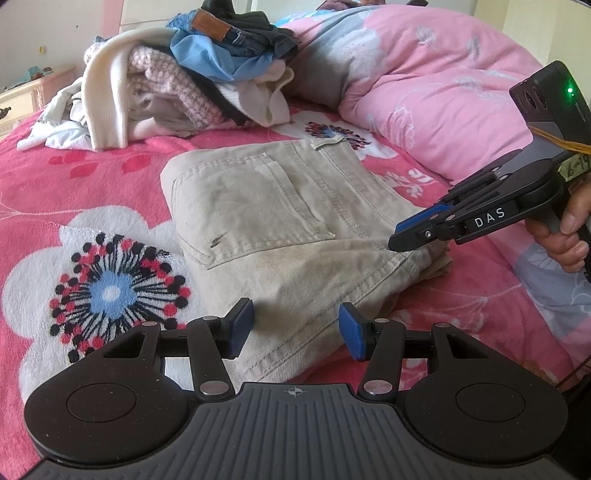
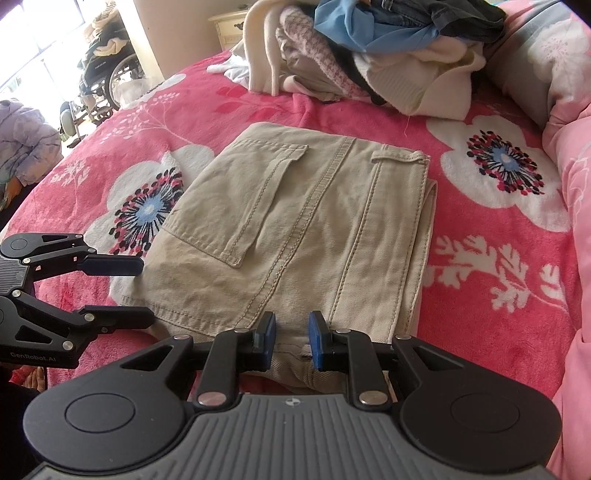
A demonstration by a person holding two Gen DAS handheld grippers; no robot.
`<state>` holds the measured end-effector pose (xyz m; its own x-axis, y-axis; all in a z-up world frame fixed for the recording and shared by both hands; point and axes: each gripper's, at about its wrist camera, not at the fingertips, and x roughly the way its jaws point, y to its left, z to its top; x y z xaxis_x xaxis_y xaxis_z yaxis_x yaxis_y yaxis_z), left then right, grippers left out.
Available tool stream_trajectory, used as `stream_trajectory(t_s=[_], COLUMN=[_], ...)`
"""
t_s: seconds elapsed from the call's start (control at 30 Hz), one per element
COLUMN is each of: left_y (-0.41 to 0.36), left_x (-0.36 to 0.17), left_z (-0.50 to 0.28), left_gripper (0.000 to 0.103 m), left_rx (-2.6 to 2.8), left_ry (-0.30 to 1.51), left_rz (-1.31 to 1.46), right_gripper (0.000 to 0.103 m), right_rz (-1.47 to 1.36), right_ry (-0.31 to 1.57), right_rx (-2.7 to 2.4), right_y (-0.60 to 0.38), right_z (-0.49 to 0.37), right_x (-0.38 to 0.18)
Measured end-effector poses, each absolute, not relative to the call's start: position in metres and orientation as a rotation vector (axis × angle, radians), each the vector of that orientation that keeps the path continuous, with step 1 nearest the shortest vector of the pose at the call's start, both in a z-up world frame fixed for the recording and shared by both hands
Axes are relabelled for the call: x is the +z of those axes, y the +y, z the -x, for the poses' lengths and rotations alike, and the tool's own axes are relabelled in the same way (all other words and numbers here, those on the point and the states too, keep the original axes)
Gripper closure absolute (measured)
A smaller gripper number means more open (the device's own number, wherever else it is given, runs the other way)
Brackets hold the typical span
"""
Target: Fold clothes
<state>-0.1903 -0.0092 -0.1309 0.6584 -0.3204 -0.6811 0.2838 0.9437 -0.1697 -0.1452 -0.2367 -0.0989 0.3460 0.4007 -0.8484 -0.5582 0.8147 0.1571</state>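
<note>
Folded khaki trousers lie flat on the pink flowered blanket, back pocket up. My left gripper hovers open over the trousers' corner, cloth lying under the gap and neither pad pressing it. Seen from the right wrist, the left gripper comes in from the left, its lower finger against that corner. My right gripper is tipped down onto the near edge, its blue pads close together with a narrow ridge of cloth between them. In the left wrist view the right gripper digs into the bunched edge, a hand on its handle.
A heap of unfolded clothes sits behind the trousers. A pink duvet bulks along one side. Beyond the bed are a pale nightstand, a wheelchair and a person in a padded jacket.
</note>
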Motion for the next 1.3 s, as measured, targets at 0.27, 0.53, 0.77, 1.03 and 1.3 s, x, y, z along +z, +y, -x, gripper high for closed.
stream_trajectory(t_s=[0.27, 0.53, 0.77, 1.03, 1.3], left_y=[-0.008, -0.008, -0.007, 0.0, 0.007], left_x=[-0.131, -0.13, -0.128, -0.116, -0.105], left_z=[0.19, 0.19, 0.189, 0.191, 0.192], left_gripper=[0.052, 0.052, 0.05, 0.027, 0.003], left_rx=[-0.347, -0.35, -0.341, -0.3, -0.297], left_ry=[0.782, 0.782, 0.781, 0.715, 0.663], left_rz=[0.048, 0.046, 0.066, 0.113, 0.192], right_gripper=[0.082, 0.082, 0.082, 0.082, 0.082], right_rz=[0.172, 0.172, 0.172, 0.175, 0.178], right_ry=[1.045, 1.045, 1.046, 1.045, 1.044], right_rx=[0.627, 0.628, 0.626, 0.624, 0.622], right_y=[-0.237, -0.237, -0.237, -0.236, -0.235], right_z=[0.145, 0.145, 0.145, 0.145, 0.145], right_x=[-0.099, -0.099, -0.099, -0.099, -0.099])
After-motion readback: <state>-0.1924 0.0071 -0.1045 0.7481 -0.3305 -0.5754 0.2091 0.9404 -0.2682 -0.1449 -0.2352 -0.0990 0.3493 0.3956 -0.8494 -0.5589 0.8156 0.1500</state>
